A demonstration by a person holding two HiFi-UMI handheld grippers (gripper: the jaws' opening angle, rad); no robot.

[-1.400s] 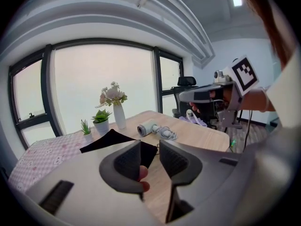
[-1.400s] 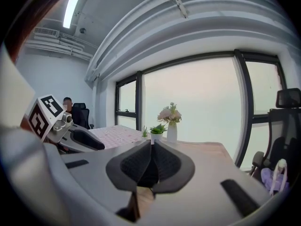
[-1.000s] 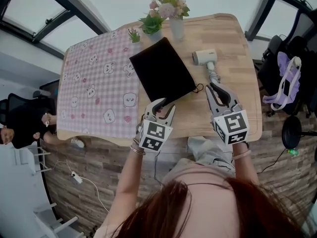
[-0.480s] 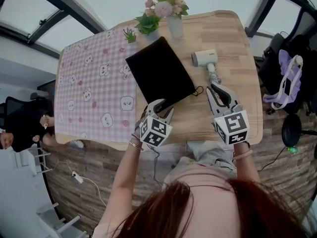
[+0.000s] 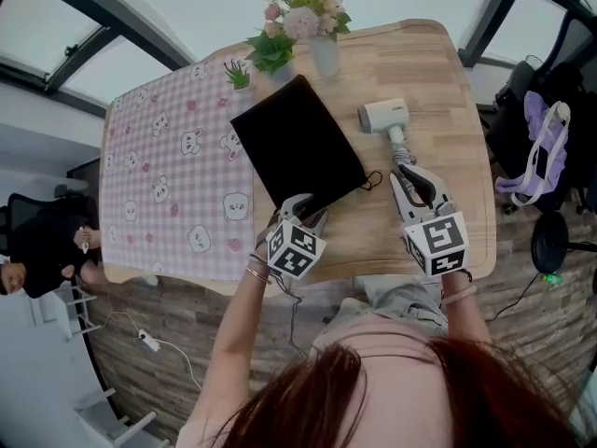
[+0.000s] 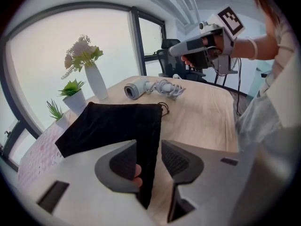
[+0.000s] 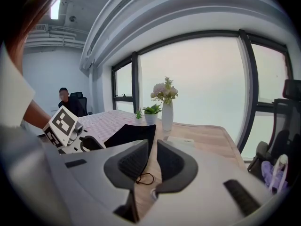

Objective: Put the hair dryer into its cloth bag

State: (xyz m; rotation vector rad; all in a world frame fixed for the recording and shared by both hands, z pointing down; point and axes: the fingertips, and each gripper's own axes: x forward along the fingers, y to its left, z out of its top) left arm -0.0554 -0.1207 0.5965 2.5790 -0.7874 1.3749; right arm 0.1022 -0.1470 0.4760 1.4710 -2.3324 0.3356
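Note:
The black cloth bag (image 5: 297, 149) lies flat on the wooden table (image 5: 448, 91), its drawstring mouth toward the white hair dryer (image 5: 385, 115). The dryer lies on its side with its coiled cord (image 5: 403, 152) toward me. My left gripper (image 5: 303, 208) is low over the bag's near corner. In the left gripper view its jaws stand open with the bag's edge (image 6: 149, 140) running between them, the pads not pressing. My right gripper (image 5: 408, 171) hovers just short of the cord, jaws a narrow gap apart and empty. The bag (image 7: 131, 133) and its string (image 7: 143, 178) lie ahead of it.
A white vase of flowers (image 5: 322, 40) and two small potted plants (image 5: 270, 49) stand at the table's far edge. A pink checked cloth (image 5: 173, 175) covers the left half. Chairs with a purple bag (image 5: 541, 157) stand to the right, and a person (image 5: 37, 241) sits at the left.
My left gripper has come down onto the bag's near corner and its jaws have widened. The right gripper has sunk a little toward the cord.

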